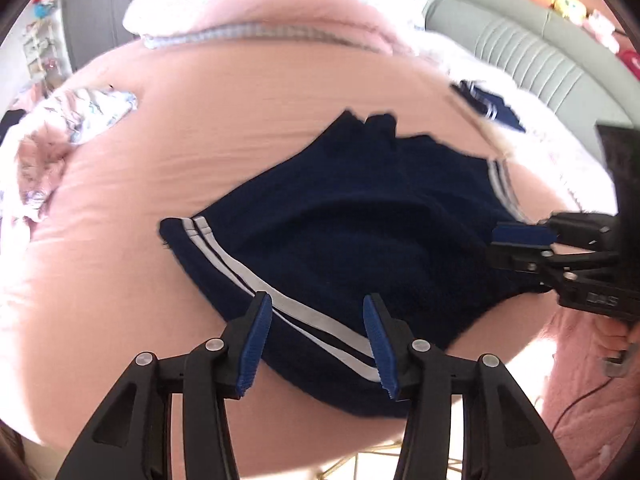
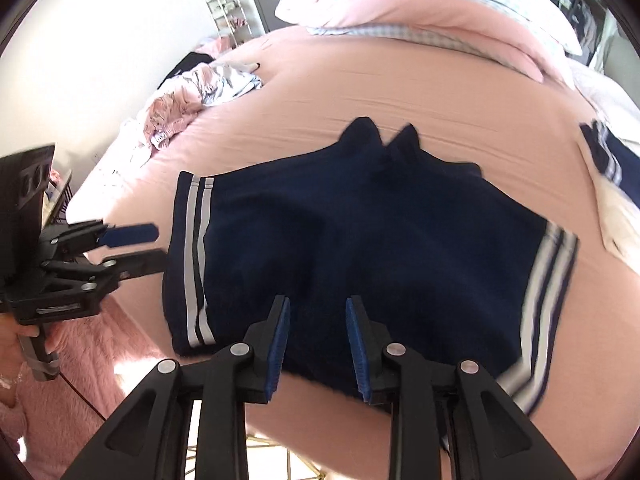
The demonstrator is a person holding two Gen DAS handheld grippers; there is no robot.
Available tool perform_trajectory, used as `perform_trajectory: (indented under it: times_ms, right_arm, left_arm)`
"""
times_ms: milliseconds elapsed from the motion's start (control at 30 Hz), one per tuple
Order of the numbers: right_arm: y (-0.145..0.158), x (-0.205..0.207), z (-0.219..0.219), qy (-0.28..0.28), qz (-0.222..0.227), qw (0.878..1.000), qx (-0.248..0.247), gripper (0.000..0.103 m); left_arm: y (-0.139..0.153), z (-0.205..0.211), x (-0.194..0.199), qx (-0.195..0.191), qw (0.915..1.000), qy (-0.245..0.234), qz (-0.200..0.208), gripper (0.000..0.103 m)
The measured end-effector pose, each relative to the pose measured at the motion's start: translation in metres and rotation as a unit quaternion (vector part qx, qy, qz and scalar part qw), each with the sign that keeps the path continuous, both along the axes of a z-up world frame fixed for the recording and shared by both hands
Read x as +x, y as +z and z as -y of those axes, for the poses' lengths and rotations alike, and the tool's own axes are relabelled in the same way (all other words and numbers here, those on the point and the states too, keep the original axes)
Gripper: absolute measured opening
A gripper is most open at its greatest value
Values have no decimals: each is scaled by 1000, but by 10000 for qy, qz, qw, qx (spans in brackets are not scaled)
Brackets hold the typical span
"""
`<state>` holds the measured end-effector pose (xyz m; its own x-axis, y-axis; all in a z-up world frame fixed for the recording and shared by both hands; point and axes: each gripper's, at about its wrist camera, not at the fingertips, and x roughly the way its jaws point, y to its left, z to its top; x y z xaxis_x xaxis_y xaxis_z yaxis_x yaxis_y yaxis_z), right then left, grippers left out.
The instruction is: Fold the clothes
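Across the whole scene spreads a bed [image 1: 168, 184] with a pink sheet, lightly creased. At its far end lies a heap of pink and white bedding [image 2: 420, 4] with a printed pattern. A loose pile of pink and pale clothes [image 2: 188, 104] sits on the far left part of the bed in the right wrist view. A grey padded headboard or sofa back [image 1: 520, 52] shows at the upper right of the left wrist view. A pink fluffy rug [image 2: 92, 344] lies below the bed's near edge.

Near the bed's near edge lies the navy garment [image 2: 360, 248], spread fairly flat, with paired white stripes [image 2: 196, 256] down each side edge and two raised points at its far hem. A second navy, white-striped piece [image 2: 608, 156] lies apart to the right.

Left tongs [image 1: 316, 344] are held over the garment's near left striped edge; the jaws stand apart, blue pads clear of the cloth, nothing gripped. Right tongs [image 2: 316, 344] are held over the garment's near middle edge; the jaws stand apart by a narrower gap, gripping nothing. A hand [image 2: 16, 344] grips the left tool's handle at the left of the right wrist view. Both views are motion-blurred.
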<state>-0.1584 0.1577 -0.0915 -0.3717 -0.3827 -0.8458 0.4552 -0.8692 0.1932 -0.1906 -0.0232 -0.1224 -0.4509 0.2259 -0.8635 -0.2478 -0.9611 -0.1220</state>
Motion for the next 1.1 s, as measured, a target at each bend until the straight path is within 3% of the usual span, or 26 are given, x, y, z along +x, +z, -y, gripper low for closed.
perform_trajectory:
  times_ms: [167, 233, 333, 467, 567, 667, 733, 767, 833, 900, 967, 1100]
  right_arm:
    - [-20, -10, 31, 85, 134, 9995, 271, 28]
    - [-38, -14, 39, 214, 357, 9983, 404, 28]
    - [-51, -7, 51, 595, 344, 9952, 691, 28]
    - [-50, 1, 49, 946, 427, 9914, 802, 30]
    - [-38, -8, 42, 747, 267, 9957, 486, 30]
    - [-34, -17, 39, 583, 179, 9978, 265, 29]
    - [-51, -20, 48, 648, 368, 9962, 443, 30]
    - [-63, -19, 53, 713, 512, 9943, 612, 30]
    - [-66, -8, 55, 858, 233, 9933, 737, 30]
    - [-63, -4, 50, 1004, 269, 9924, 665, 30]
    - [-56, -15, 39, 944, 485, 9938, 323, 30]
    - [-38, -54, 26, 408, 282, 9988, -8, 30]
  left_arm:
    - [-34, 9, 2, -358, 9972, -60, 651, 44]
    - [-35, 19, 9, -155, 9967, 19, 792, 44]
    - [-33, 29, 14, 41, 9957, 84, 918, 44]
    - [-17, 26, 18, -44, 9983, 23, 583, 44]
    - [-4, 7, 13, 8, 9997, -189, 147, 44]
    - [-13, -10, -1, -51, 9993, -338, 169, 44]
    - [-31, -13, -8, -351, 9970, -241, 653, 44]
    - [-29, -7, -7, -315, 9962, -202, 787, 45]
    - [-26, 4, -4, -242, 9941, -124, 1055, 45]
    - [-23, 15, -1, -176, 9912, -47, 1314, 45]
    - [-11, 21, -3, -362, 9938, -67, 1048, 44]
    - [6, 22, -33, 88, 9991, -128, 406, 44]
